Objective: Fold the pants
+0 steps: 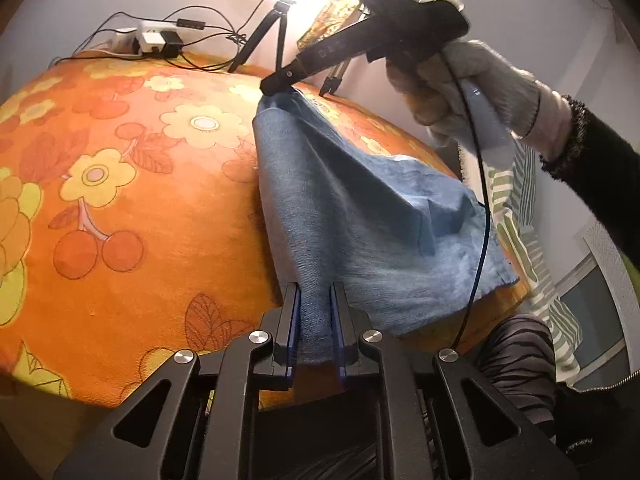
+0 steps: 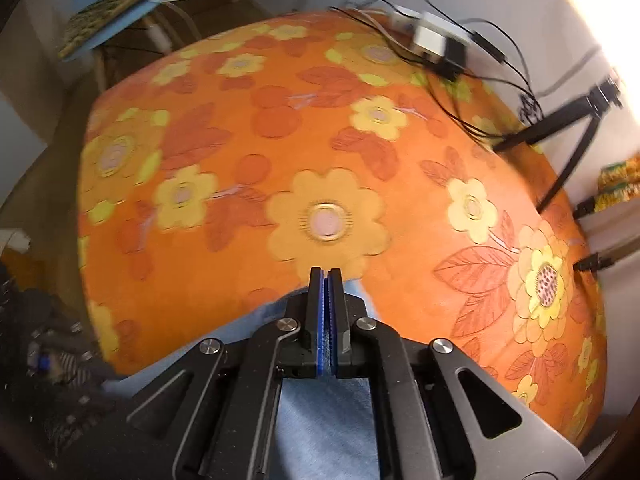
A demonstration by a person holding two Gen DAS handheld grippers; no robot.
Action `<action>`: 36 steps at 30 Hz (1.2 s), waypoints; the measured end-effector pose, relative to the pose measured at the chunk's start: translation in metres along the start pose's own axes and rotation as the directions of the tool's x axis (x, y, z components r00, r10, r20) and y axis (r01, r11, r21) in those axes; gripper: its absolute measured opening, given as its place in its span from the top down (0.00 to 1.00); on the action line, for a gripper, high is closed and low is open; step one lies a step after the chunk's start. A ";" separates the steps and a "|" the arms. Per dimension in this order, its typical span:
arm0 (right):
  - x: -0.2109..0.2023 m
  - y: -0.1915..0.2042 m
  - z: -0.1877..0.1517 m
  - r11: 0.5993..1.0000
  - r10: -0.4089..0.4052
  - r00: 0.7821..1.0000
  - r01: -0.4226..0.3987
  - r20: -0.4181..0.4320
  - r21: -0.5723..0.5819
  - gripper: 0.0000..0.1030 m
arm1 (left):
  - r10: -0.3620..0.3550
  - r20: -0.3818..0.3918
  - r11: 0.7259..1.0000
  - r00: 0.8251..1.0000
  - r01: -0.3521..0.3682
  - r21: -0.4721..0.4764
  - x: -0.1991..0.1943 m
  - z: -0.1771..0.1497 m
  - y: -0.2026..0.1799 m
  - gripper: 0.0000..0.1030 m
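Light blue denim pants [image 1: 360, 216] hang stretched above an orange flowered cloth-covered table [image 1: 120, 184]. My left gripper [image 1: 314, 292] is shut on a bunched edge of the pants near the table's front. My right gripper [image 1: 276, 84], held by a gloved hand, is shut on the far end of the pants and lifts it. In the right wrist view, my right gripper [image 2: 325, 274] is closed tight with pants fabric [image 2: 324, 420] trailing below and behind it, over the table [image 2: 280, 140].
A power strip with adapters and cables [image 1: 156, 42] lies at the table's far edge, also in the right wrist view [image 2: 436, 40]. A black tripod [image 1: 264, 40] stands beside it, under a bright lamp. A striped cloth [image 1: 532, 240] hangs at right.
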State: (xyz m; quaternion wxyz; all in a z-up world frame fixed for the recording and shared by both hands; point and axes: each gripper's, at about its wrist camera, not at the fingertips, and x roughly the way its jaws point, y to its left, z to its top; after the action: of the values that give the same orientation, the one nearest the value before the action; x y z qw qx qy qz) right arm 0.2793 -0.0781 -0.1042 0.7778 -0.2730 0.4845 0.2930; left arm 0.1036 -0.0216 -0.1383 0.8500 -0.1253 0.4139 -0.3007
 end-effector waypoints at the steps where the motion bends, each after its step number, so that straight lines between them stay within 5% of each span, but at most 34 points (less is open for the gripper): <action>1: 0.003 -0.005 0.001 1.000 -0.007 1.000 0.007 0.000 0.017 0.99 | 0.002 0.000 1.000 1.000 -0.002 -0.004 0.001 0.000 0.001 0.88; 7: 0.007 -0.038 0.003 0.993 -0.058 0.997 0.053 0.049 0.102 1.00 | 0.001 -0.005 1.000 1.000 -0.001 0.001 0.000 0.000 0.002 0.88; 9: -0.007 -0.062 0.003 0.971 0.040 0.989 -0.072 0.142 0.228 1.00 | -0.004 -0.010 1.000 1.000 0.004 -0.009 0.000 -0.002 0.003 0.88; 14: -0.032 -0.083 -0.014 0.939 0.094 0.978 -0.150 0.186 0.311 1.00 | -0.008 -0.014 1.000 1.000 0.008 -0.028 -0.010 -0.003 0.007 0.88; 21: -0.041 -0.035 -0.076 0.951 0.188 0.977 -0.207 0.099 0.229 0.89 | -0.005 0.016 0.991 1.000 0.008 -0.131 -0.023 0.017 0.028 0.78; 26: -0.005 -0.003 -0.096 0.975 0.135 0.991 -0.137 0.024 0.175 0.81 | -0.043 -0.020 0.990 0.999 0.040 -0.132 -0.003 0.033 0.021 0.67; 31: 0.028 -0.011 -0.086 0.954 0.138 0.988 -0.152 0.072 0.257 0.81 | 0.024 -0.082 0.994 0.996 -0.033 -0.107 0.021 0.031 0.012 0.61; 36: -0.003 -0.022 -0.085 0.919 0.174 0.973 -0.216 0.152 0.329 0.75 | 0.006 -0.076 0.988 0.997 -0.018 -0.155 0.028 0.024 0.013 0.62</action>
State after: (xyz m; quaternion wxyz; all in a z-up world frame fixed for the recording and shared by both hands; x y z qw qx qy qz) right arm 0.2437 -0.1538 -0.1313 0.8079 -0.0654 0.5054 0.2960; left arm 0.1412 -0.0299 -0.1467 0.8233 -0.1771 0.4687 -0.2668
